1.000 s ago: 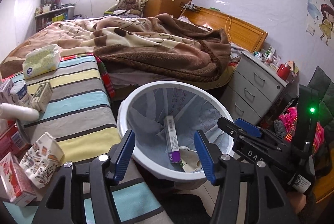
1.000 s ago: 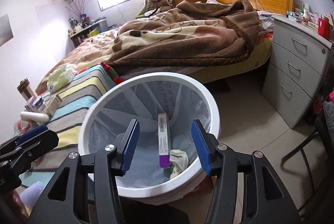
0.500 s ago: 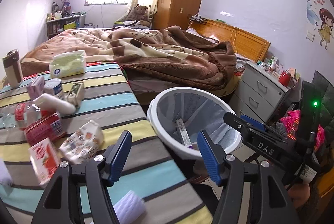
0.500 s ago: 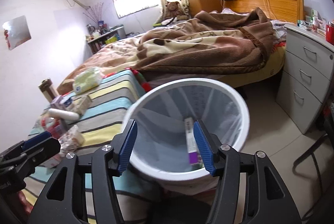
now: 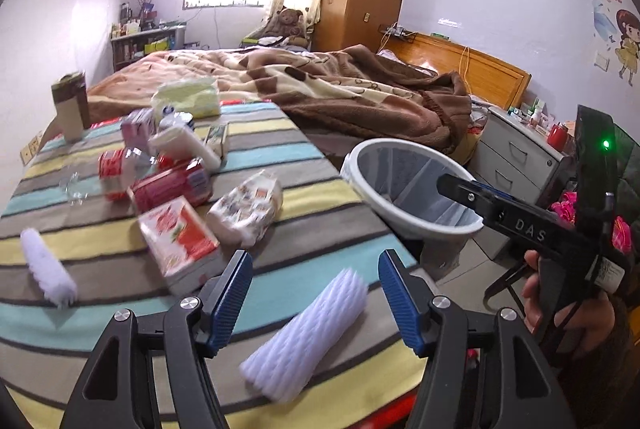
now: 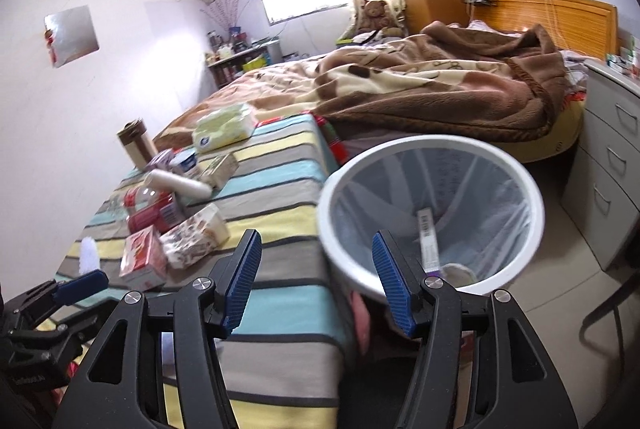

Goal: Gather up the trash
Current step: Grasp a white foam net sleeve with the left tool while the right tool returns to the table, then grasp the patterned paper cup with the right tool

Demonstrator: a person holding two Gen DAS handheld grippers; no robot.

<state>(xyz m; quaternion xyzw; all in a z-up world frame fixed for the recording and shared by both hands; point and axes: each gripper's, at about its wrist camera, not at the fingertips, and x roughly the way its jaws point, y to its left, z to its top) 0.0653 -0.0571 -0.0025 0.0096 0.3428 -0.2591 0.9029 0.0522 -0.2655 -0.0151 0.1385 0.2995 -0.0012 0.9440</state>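
A white trash bin (image 5: 412, 185) with a clear liner stands on the floor right of the striped table (image 5: 280, 157); it also shows in the right wrist view (image 6: 432, 213), with a purple-ended box (image 6: 428, 241) inside. Trash lies on the table: a white foam sleeve (image 5: 308, 333), a red carton (image 5: 178, 241), a patterned carton (image 5: 246, 207), a red can (image 5: 172, 185) and several more. My left gripper (image 5: 314, 287) is open and empty, just above the foam sleeve. My right gripper (image 6: 316, 277) is open and empty, between the table edge and the bin.
A second foam sleeve (image 5: 46, 269) lies at the table's left. A tissue pack (image 5: 188, 101) and a brown cup (image 5: 72, 109) stand at the far end. A bed with a brown blanket (image 5: 340, 89) lies behind. A grey drawer unit (image 5: 516, 157) is right of the bin.
Both grippers swung left, away from the bin toward the table. The left now hovers over the foam sleeve. Both stay open.
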